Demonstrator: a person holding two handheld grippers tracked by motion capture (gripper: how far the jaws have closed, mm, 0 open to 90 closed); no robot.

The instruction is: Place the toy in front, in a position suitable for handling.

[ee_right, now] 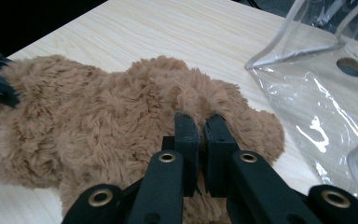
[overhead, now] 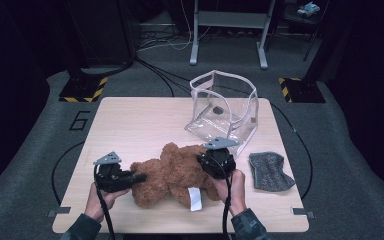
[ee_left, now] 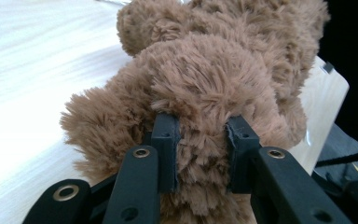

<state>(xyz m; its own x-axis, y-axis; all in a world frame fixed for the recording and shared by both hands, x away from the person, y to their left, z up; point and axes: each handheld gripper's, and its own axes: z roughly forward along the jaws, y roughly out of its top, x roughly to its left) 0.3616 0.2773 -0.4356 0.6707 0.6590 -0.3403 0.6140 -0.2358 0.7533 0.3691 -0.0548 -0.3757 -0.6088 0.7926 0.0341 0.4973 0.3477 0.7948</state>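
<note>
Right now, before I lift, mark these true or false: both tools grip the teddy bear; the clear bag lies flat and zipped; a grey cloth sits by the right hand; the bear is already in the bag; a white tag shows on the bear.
1. Both tools grip the teddy bear: true. The left tool pinches a thick tuft of fur, the right tool a thin one.
2. The clear bag lies flat and zipped: false. It stands open on the table.
3. A grey cloth sits by the right hand: true.
4. The bear is already in the bag: false. It lies on the table in front of the bag.
5. A white tag shows on the bear: true.
</note>
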